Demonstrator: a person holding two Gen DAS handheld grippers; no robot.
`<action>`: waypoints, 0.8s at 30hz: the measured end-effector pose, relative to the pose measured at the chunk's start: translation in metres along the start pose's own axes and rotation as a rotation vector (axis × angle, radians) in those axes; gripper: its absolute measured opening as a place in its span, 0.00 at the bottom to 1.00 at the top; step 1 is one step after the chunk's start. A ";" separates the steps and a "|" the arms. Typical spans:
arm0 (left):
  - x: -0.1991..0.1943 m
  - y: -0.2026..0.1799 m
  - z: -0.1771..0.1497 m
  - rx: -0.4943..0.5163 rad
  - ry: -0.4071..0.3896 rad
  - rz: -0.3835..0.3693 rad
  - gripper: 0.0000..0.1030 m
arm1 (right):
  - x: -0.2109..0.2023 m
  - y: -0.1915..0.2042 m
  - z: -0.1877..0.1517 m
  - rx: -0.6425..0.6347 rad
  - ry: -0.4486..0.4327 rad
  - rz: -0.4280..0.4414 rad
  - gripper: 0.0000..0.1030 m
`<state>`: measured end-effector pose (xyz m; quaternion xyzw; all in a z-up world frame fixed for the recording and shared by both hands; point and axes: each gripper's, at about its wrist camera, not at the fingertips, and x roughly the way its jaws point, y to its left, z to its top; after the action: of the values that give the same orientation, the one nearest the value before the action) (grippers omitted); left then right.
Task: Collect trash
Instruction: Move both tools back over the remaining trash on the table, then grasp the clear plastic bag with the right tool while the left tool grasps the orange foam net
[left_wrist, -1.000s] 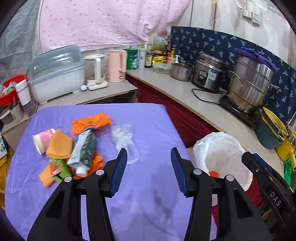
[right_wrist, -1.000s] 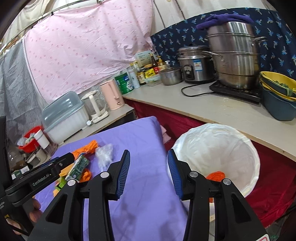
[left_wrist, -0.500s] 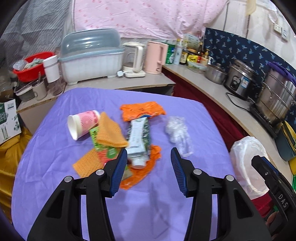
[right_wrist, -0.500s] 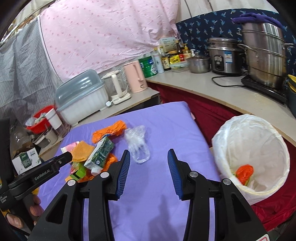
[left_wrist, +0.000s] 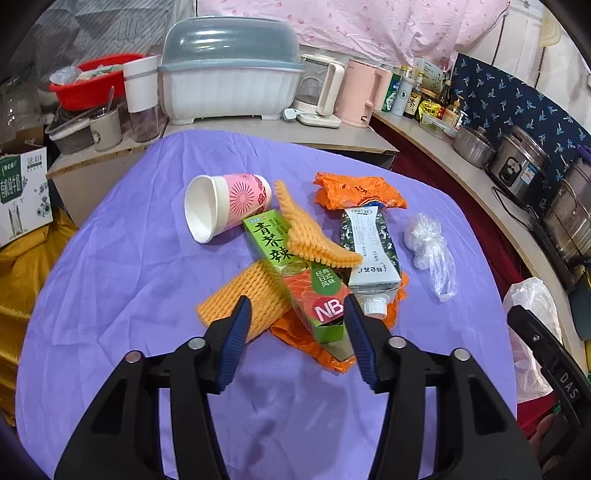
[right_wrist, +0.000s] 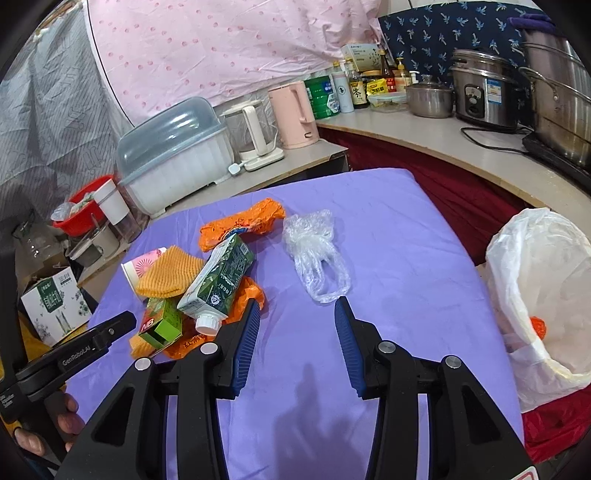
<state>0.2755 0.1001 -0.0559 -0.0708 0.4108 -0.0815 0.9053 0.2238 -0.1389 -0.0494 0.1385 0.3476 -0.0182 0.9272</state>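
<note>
A heap of trash lies on the purple table (left_wrist: 110, 280): a pink paper cup (left_wrist: 221, 206) on its side, a green box (left_wrist: 299, 277), yellow foam nets (left_wrist: 251, 295), a green-white carton (left_wrist: 369, 247), orange wrappers (left_wrist: 354, 190) and a clear plastic bag (left_wrist: 428, 247). My left gripper (left_wrist: 295, 314) is open, its jaws on either side of the green box's near end. My right gripper (right_wrist: 295, 314) is open and empty, just short of the clear plastic bag (right_wrist: 317, 254). The bin with a white liner (right_wrist: 543, 295) stands right of the table, with orange trash inside.
A counter behind holds a dish box (left_wrist: 229, 74), kettles (left_wrist: 362, 92), bottles, a rice cooker (right_wrist: 480, 92) and steel pots. A red basin (left_wrist: 88, 81) and cups stand at the back left. A cardboard box (left_wrist: 22, 192) sits on the left.
Both grippers have swung left, away from the bin and toward the trash heap. The left gripper has come close to the green box; the right one has neared the plastic bag.
</note>
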 end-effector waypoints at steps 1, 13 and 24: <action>0.002 0.001 0.000 -0.004 -0.002 0.000 0.59 | 0.004 0.001 0.000 0.001 0.007 0.000 0.40; 0.027 0.033 0.016 -0.096 0.015 -0.006 0.65 | 0.046 0.004 0.010 -0.011 0.037 -0.010 0.40; 0.054 0.008 0.048 -0.067 0.023 -0.069 0.57 | 0.096 -0.003 0.034 -0.019 0.042 -0.047 0.40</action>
<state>0.3476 0.1001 -0.0656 -0.1143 0.4211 -0.0998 0.8943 0.3181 -0.1445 -0.0876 0.1219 0.3704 -0.0339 0.9202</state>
